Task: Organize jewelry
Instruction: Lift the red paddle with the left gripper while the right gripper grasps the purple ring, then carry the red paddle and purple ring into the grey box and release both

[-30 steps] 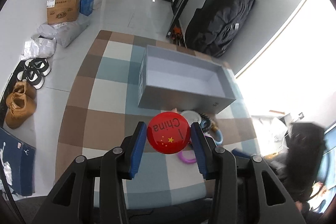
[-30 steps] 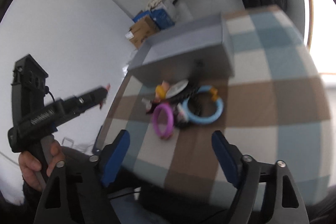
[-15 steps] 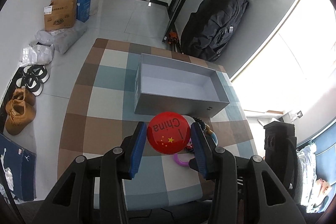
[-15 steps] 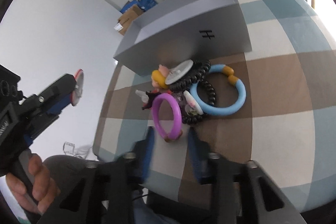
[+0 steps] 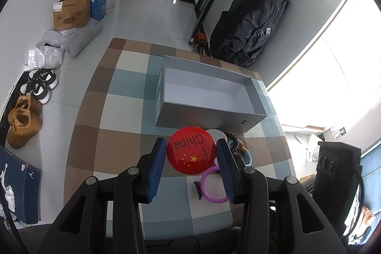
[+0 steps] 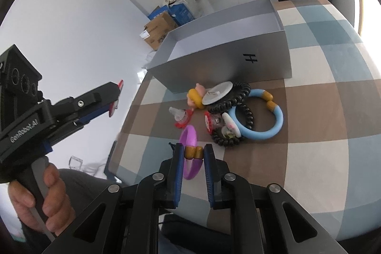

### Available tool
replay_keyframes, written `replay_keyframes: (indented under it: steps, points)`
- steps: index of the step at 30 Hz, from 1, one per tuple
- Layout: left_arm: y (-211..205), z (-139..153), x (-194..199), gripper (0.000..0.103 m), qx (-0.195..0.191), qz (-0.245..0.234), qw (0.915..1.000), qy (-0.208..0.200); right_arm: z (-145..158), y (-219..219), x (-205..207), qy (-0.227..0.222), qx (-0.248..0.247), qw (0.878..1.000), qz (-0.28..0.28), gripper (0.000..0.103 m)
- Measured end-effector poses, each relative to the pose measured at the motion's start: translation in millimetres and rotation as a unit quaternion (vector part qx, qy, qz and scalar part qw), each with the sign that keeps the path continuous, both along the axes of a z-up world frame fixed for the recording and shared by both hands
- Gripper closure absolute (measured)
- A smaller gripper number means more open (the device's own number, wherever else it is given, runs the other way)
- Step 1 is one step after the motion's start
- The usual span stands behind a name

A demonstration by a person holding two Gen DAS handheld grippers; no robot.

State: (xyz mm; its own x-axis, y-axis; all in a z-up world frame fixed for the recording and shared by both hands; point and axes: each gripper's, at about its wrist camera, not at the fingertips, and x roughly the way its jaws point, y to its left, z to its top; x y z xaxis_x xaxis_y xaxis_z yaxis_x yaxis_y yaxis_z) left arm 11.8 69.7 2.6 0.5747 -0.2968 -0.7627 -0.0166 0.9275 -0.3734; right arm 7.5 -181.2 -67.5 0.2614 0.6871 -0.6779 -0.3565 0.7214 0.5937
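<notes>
My left gripper (image 5: 191, 154) is shut on a round red badge (image 5: 191, 150) marked "China" and holds it above the table, short of the grey box (image 5: 209, 97). It shows from the side in the right wrist view (image 6: 115, 99). My right gripper (image 6: 193, 152) is shut on the purple bracelet (image 6: 189, 149) at its gold bead, at the table's near side. The bracelet also shows in the left wrist view (image 5: 212, 185). The open grey box (image 6: 221, 58) stands behind the jewelry pile and looks empty.
A pile lies in front of the box: blue ring bracelet (image 6: 259, 116), black coil hair ties (image 6: 228, 99), white disc (image 6: 216, 91), yellow-pink figure (image 6: 196, 95), small red clips (image 6: 182, 118). The checkered tablecloth (image 6: 321, 77) covers the table. Shoes (image 5: 23, 118) and cartons (image 5: 71, 11) lie on the floor.
My right gripper moved down to the purple bracelet and closed on it. My left gripper rose and drew back slightly with the red badge still held.
</notes>
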Motion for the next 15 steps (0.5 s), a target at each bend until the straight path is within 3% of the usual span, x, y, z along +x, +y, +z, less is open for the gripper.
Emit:
replay_keyframes:
  steps: [15]
  points:
    - [-4, 8, 7, 0.065, 0.01, 0.036, 0.9992, -0.012, 51, -39, 28, -0.05, 0.037, 0.998, -0.015, 0.087]
